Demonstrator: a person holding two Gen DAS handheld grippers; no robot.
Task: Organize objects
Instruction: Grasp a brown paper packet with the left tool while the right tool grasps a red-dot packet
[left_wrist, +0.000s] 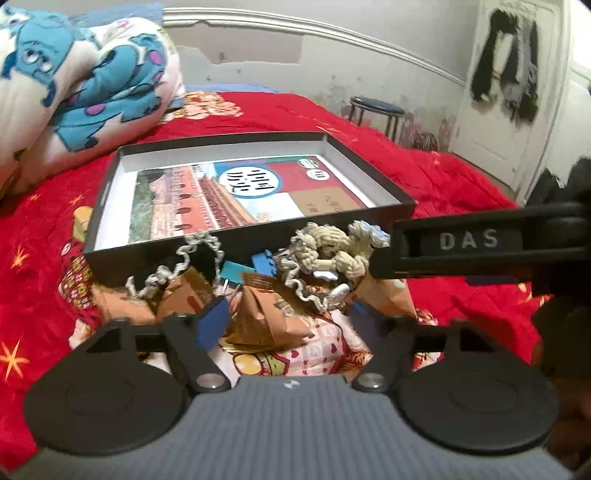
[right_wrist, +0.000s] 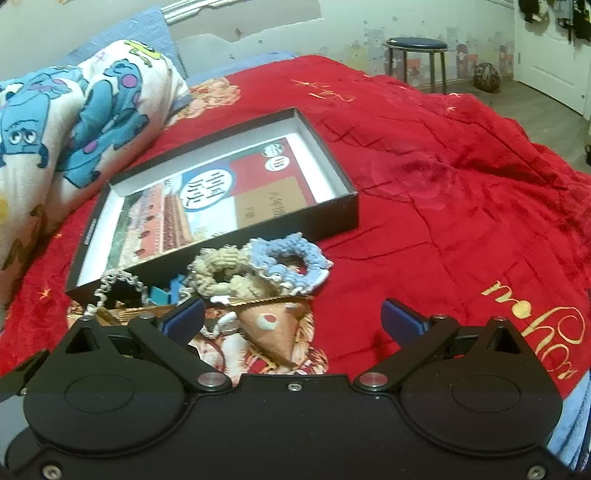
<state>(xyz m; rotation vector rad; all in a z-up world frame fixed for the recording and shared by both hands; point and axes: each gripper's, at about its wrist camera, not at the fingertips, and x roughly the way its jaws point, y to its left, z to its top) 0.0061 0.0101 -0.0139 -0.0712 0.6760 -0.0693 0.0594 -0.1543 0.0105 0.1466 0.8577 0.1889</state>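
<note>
A shallow black box (left_wrist: 258, 236) with a printed card on its floor lies on the red bedspread (left_wrist: 424, 177). In front of it is a heap: a beige crocheted ring (left_wrist: 328, 243), a pale blue one (left_wrist: 369, 230), a black one edged in white (left_wrist: 192, 266), small blue clips (left_wrist: 262, 264) and brown paper packets (left_wrist: 266, 314). My left gripper (left_wrist: 288, 321) is open over the packets, pads clear of them. My right gripper (right_wrist: 291, 317) is wide open above a brown cone-shaped packet (right_wrist: 273, 332), near the beige ring (right_wrist: 218, 273) and blue ring (right_wrist: 288, 262); its body (left_wrist: 480, 240) crosses the left wrist view.
A folded blanket with blue monsters (left_wrist: 85, 85) lies at the far left by the box (right_wrist: 332, 218). Red bedspread (right_wrist: 461, 184) stretches to the right. A round stool (right_wrist: 415, 59) and a white door (left_wrist: 517, 110) stand beyond the bed.
</note>
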